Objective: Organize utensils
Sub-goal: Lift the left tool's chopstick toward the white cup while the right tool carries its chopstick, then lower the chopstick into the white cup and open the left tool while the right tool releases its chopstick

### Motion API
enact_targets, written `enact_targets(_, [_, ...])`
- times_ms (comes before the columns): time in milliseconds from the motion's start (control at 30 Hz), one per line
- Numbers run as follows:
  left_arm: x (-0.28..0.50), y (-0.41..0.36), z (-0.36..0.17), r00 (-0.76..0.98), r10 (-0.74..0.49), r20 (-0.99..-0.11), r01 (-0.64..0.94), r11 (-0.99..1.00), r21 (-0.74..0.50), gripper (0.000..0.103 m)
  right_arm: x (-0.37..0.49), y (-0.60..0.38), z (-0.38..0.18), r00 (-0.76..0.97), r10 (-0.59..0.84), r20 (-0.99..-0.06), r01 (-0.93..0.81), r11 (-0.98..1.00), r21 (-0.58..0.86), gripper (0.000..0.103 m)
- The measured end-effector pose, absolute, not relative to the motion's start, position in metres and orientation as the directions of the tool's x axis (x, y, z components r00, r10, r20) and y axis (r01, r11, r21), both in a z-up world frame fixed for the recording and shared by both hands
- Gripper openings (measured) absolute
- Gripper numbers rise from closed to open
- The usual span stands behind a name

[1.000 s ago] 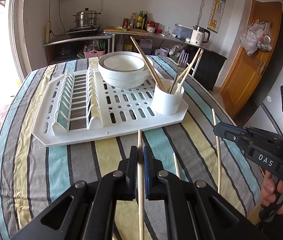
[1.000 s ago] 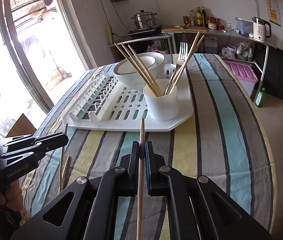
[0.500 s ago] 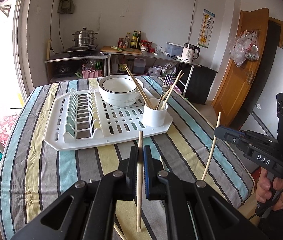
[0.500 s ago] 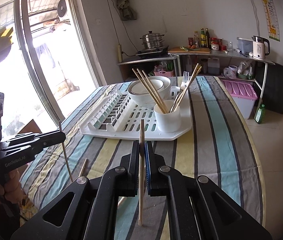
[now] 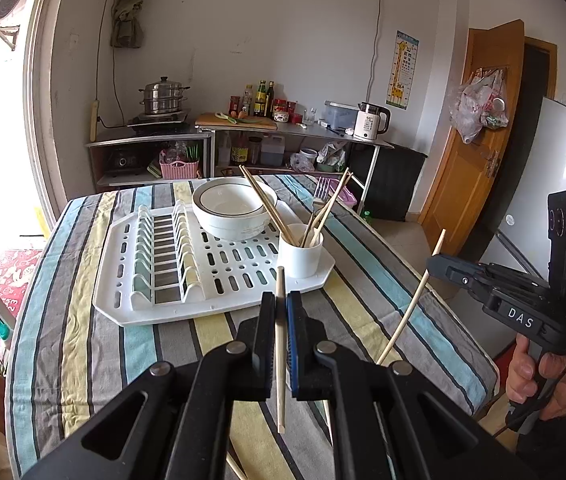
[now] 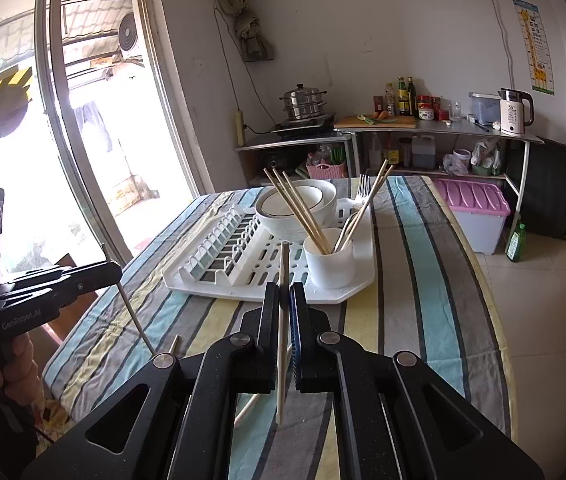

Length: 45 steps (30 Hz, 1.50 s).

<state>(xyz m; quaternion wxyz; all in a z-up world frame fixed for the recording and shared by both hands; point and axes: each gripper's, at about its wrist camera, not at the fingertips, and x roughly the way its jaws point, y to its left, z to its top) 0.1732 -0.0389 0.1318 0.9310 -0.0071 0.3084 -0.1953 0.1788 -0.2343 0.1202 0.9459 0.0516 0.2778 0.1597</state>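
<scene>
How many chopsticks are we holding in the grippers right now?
2: one chopstick clamped in the left gripper, the other chopstick clamped in the right gripper.

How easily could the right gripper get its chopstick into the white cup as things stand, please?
Probably yes: the right gripper holds its chopstick above the table, and nothing stands between it and the white cup.

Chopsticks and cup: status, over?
Left gripper and right gripper each shut on a chopstick, both lifted clear. White cup on drying rack, already holding chopsticks and fork. Path unobstructed.
</scene>
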Motion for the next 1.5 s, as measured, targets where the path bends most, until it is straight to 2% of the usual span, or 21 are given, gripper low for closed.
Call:
enact_targets(367, [0.225, -0.062, 0.148, 0.726, -0.394, -0.563, 0.386, 0.912, -0.14, 0.006, 0.215, -0.241, 0.14, 0.821, 0.305, -0.482, -0.259, 0.952, 0.161, 0.005])
enact_targets(933, [0.313, -0.092, 0.195, 0.762, -0.432, -0.482, 0.397, 0.9, -0.18, 0.006, 0.29, -0.251, 0.176, 0.868, 0.291, -0.403, -0.245, 0.956, 0.162, 0.005])
enact_targets(1333, [0.356, -0.105, 0.187, 0.753, -0.45, -0.479, 0.408, 0.892, -0.197, 0.006, 0.329, -0.25, 0.171, 0.871, 0.292, -0.396, -0.243, 0.955, 0.17, 0.005])
enact_targets(1500, [0.367, -0.109, 0.176, 0.743, -0.458, -0.488, 0.411, 0.888, -0.208, 0.006, 0.342, -0.25, 0.157, 0.858, 0.295, -0.421, -0.241, 0.954, 0.179, 0.005])
